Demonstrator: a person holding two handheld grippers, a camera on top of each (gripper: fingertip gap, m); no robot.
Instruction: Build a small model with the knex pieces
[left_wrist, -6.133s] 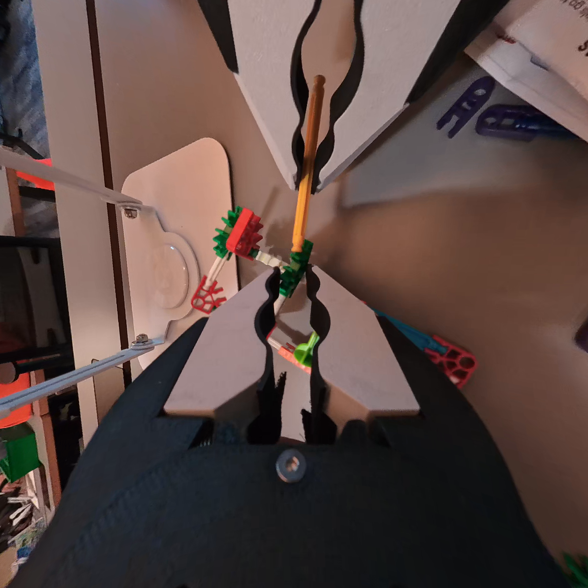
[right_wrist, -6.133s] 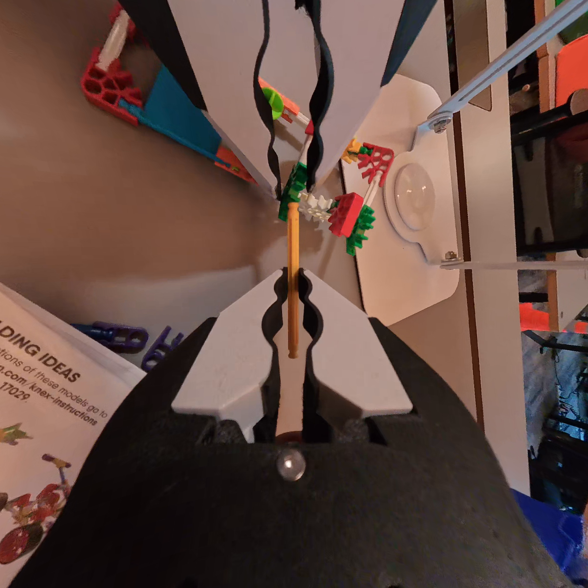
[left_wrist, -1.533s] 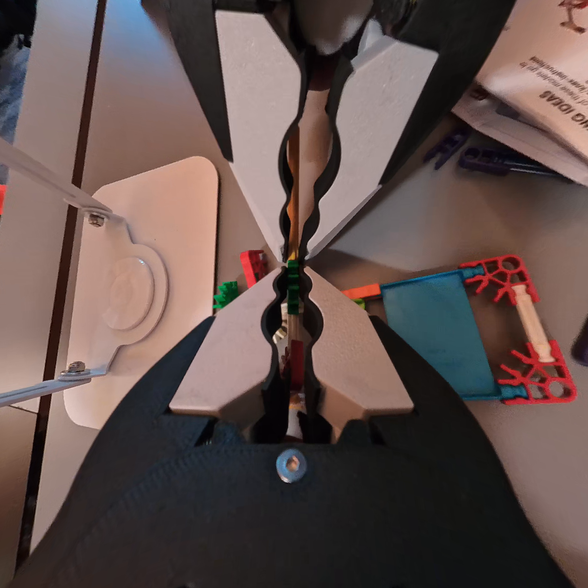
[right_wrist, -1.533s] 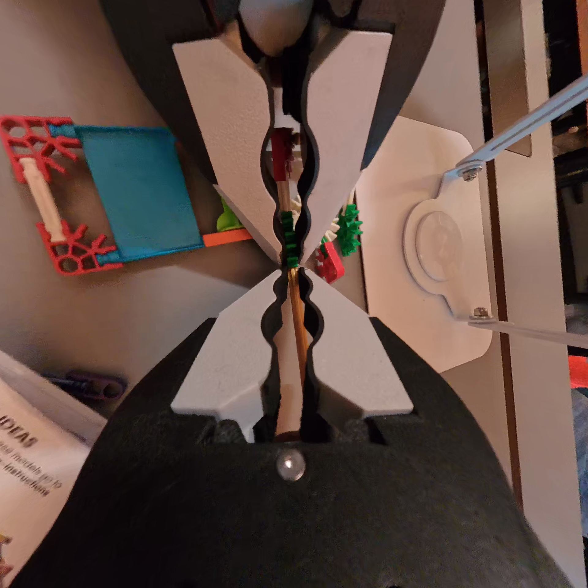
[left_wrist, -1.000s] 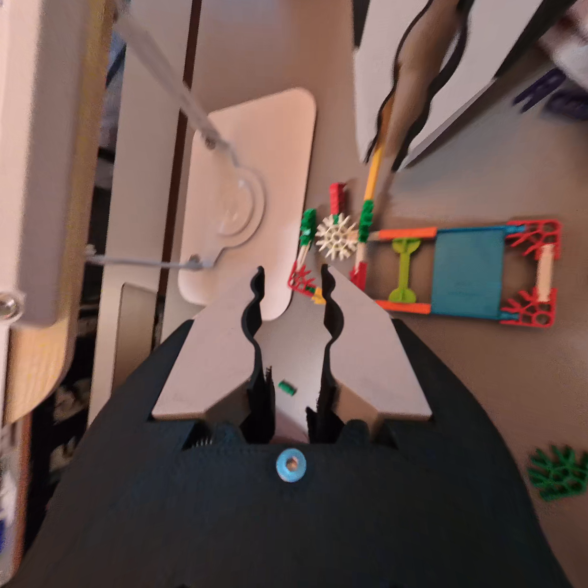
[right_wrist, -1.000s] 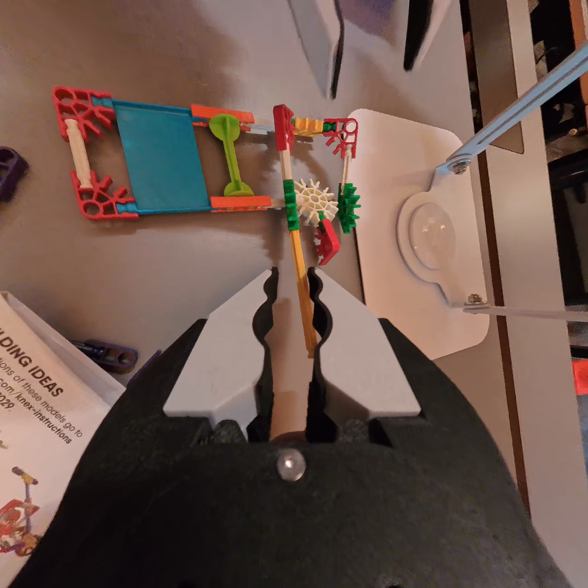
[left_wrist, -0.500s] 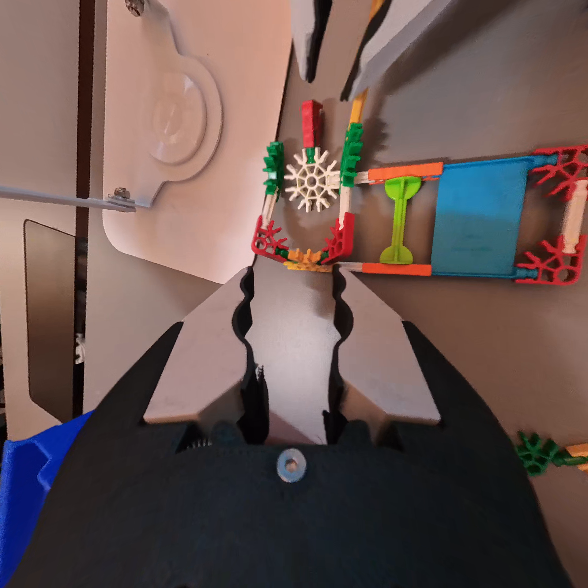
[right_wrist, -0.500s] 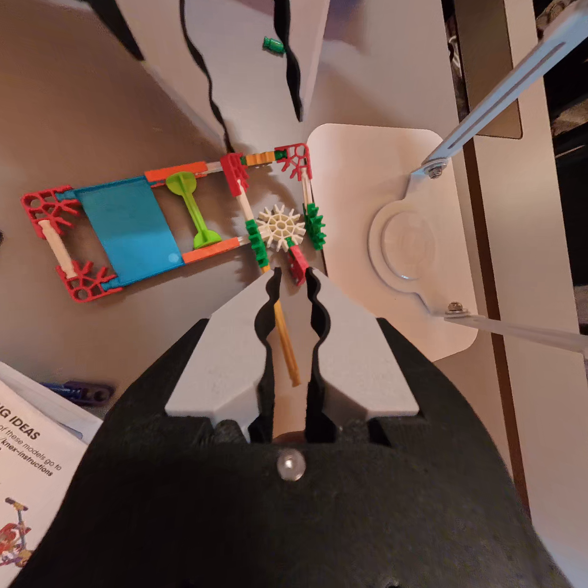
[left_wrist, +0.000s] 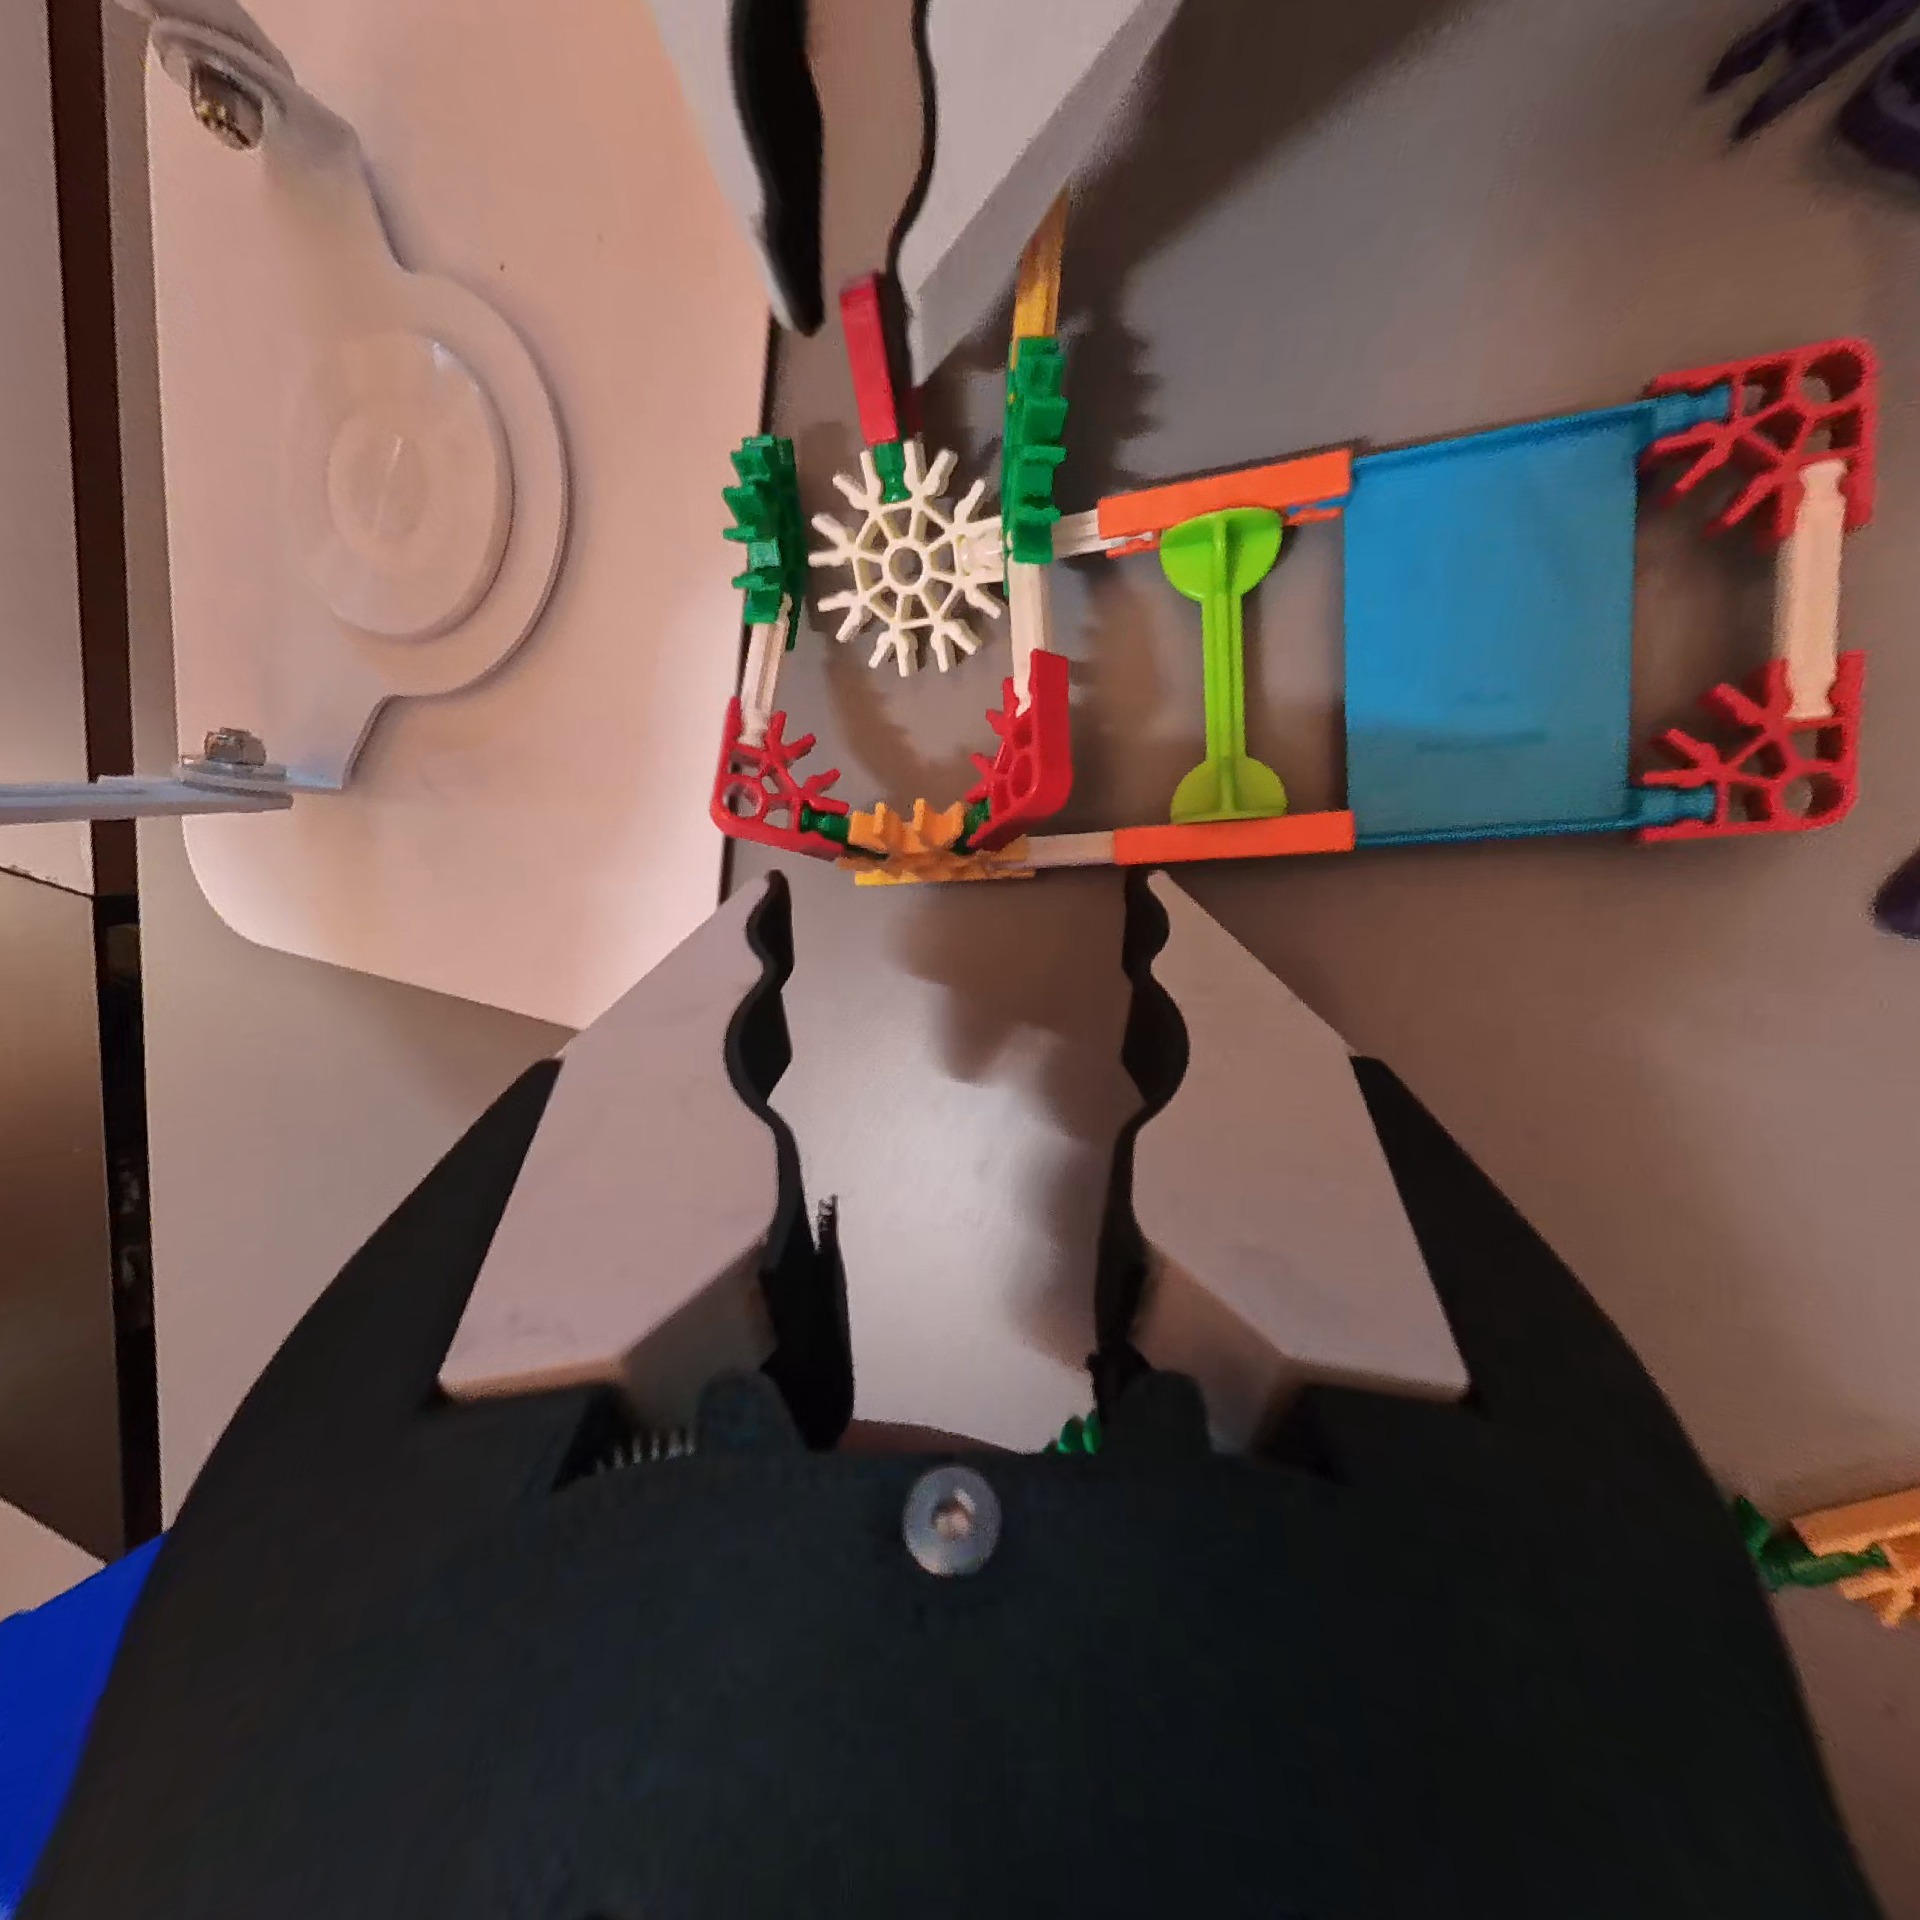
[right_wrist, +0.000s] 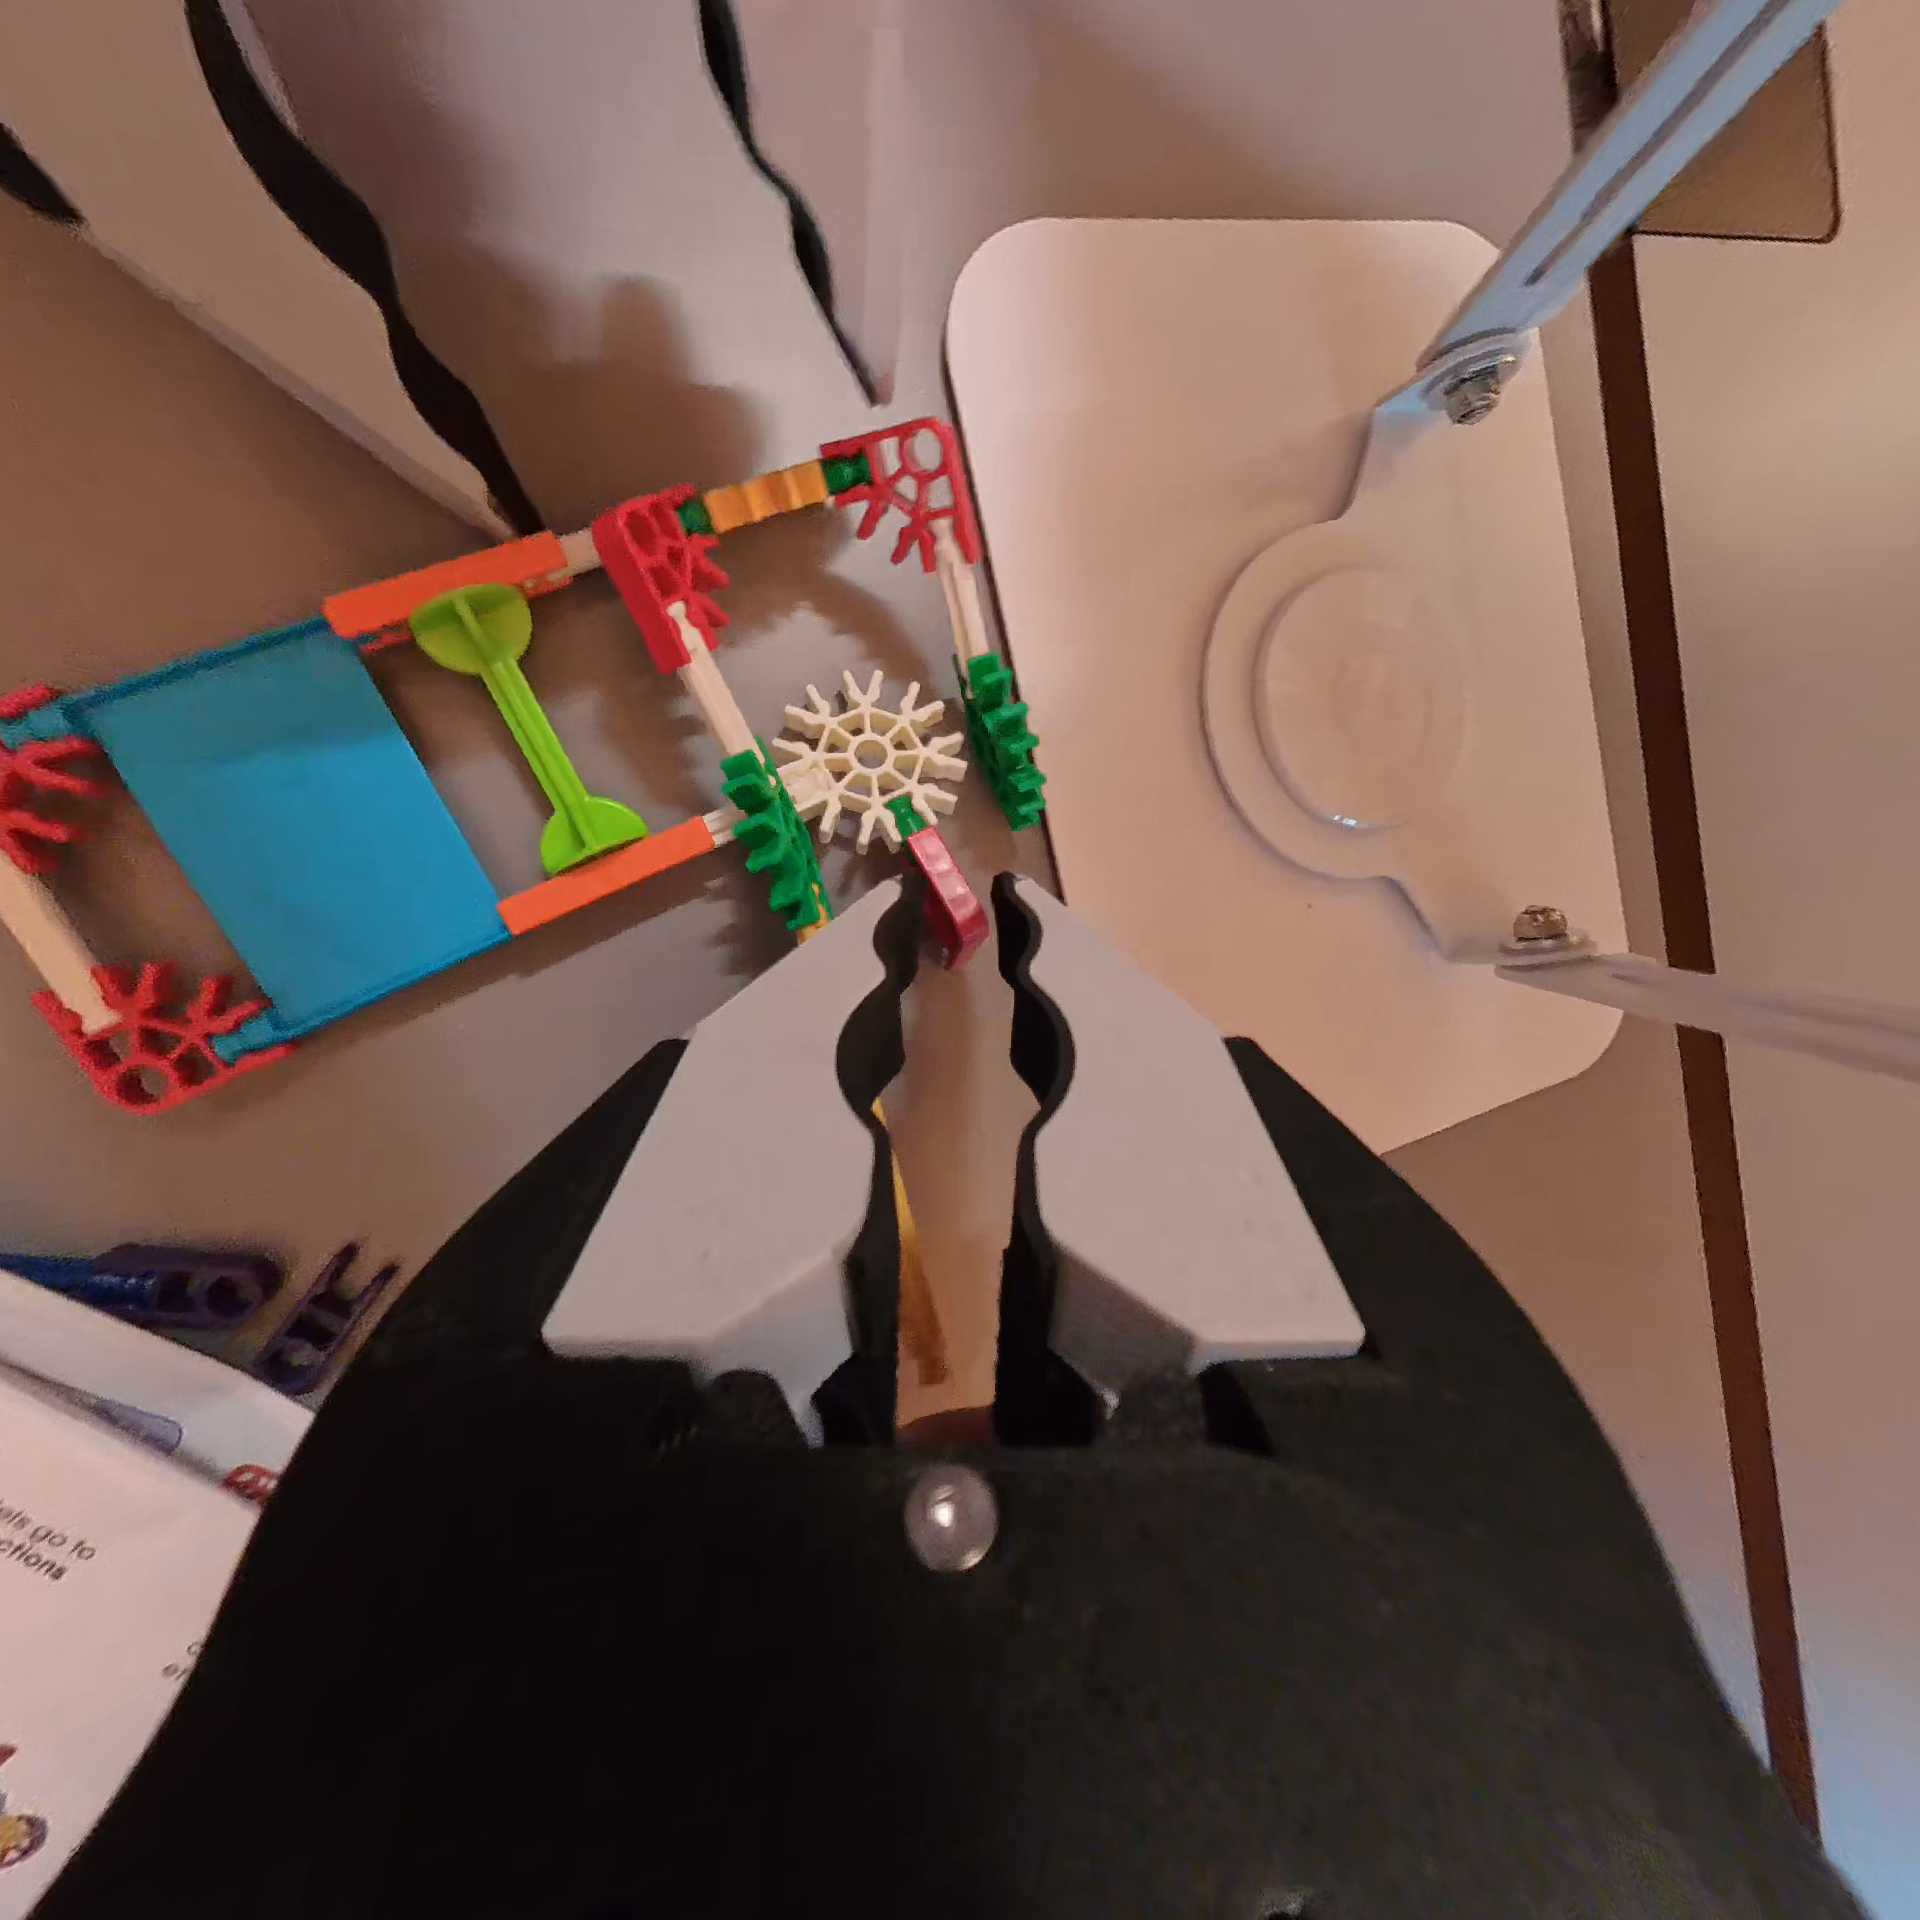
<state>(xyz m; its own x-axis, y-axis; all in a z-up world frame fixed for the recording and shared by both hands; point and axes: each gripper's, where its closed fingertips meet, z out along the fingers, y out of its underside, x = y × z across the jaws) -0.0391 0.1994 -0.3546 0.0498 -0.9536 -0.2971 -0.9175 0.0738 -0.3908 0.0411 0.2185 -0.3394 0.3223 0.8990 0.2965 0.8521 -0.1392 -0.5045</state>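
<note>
Left claw (left_wrist: 956, 883) agape, empty, just short of model (left_wrist: 1226, 623) on bench (left_wrist: 1455, 1091). Right claw (right_wrist: 945, 883) parted around red piece (right_wrist: 948, 896); careless nudge could skew model.

we look down on a hobby or play table indoors: a smooth grey tabletop (left_wrist: 1455, 1039) with a colourful plastic construction-toy model (left_wrist: 1247, 623), loose purple toy pieces (right_wrist: 208, 1288), a printed instruction booklet (right_wrist: 94, 1538) and a white mounting plate (right_wrist: 1247, 623).
</note>
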